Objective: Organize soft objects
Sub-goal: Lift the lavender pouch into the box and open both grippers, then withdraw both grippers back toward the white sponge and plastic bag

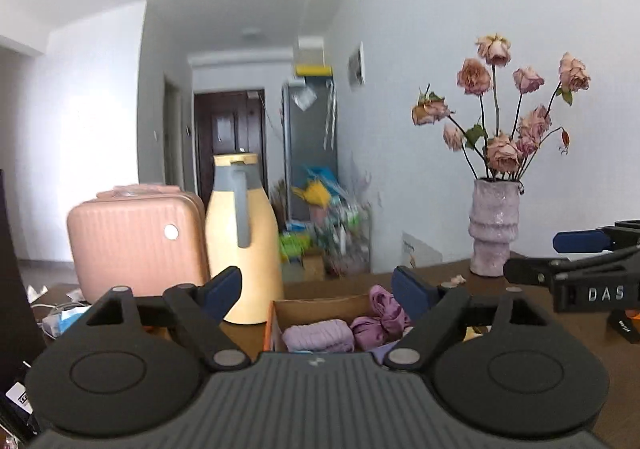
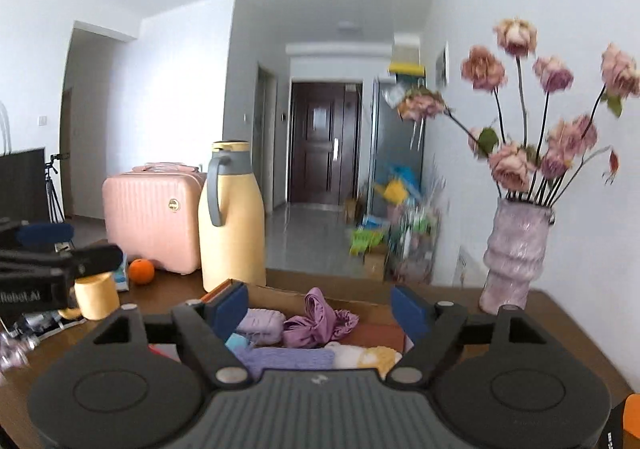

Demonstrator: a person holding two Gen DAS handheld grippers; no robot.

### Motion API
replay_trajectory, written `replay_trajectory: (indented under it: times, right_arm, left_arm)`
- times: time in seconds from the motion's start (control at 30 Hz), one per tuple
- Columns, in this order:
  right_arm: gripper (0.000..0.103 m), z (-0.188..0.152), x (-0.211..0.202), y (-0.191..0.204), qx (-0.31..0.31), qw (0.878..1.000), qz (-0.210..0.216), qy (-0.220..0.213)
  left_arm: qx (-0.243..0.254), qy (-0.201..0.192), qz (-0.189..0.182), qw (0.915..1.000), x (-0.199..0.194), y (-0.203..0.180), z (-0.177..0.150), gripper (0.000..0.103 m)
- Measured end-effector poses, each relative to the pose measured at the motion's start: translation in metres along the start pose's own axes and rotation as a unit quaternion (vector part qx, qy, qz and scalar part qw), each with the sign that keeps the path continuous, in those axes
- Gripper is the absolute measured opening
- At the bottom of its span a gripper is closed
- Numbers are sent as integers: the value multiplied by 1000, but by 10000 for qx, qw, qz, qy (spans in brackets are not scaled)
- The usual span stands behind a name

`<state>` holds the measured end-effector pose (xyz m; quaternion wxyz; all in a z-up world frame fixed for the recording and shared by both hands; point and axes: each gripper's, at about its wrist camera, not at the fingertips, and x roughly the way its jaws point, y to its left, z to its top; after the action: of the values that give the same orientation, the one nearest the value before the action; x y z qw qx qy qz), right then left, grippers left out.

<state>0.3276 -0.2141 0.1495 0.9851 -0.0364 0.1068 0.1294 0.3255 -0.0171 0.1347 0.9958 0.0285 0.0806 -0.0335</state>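
Note:
A cardboard box sits on the brown table and holds several soft items: a light purple folded cloth, a crumpled mauve garment, a purple knit piece and a white and yellow piece. The box also shows in the left wrist view with the folded cloth and the mauve garment. My left gripper is open and empty above the box's near side. My right gripper is open and empty above the box. Each gripper shows at the edge of the other's view.
A yellow thermos jug, a pink suitcase, an orange and a yellow cup stand at the left. A vase of dried roses stands at the right by the wall. The table's far edge lies behind the box.

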Motion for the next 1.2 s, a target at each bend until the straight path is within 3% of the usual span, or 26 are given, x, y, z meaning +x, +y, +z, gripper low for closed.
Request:
replay_trajectory:
  times: [0.3,0.53,0.7,0.8,0.93,1.2]
  right_arm:
    - [79,-28,-41,3,319,9983,-217,-433]
    - [83,-82,-111,13,472,9977,-191,-439]
    - [84,-129,-166,29,490,9983,-19,-321]
    - [85,-157,-199,39,647,9976,157,-181]
    - [85,-177,-208,47,734,9967,358,42]
    - [85,-168,-187,45,813,9961,343,90]
  left_arm:
    - [-149,-140,261,9994,-37,5,-22,87]
    - [-246,-26,218,9995,-116,10,-72,96]
    - [-230,287,94,9993,-171,9,-115,97]
    - [-474,440,0,9979,-204,12,-136,98]
    - [-430,643,-99,9970,-207,12,-146,98]
    - [-644,723,-19,9953,-183,18,-141,98]
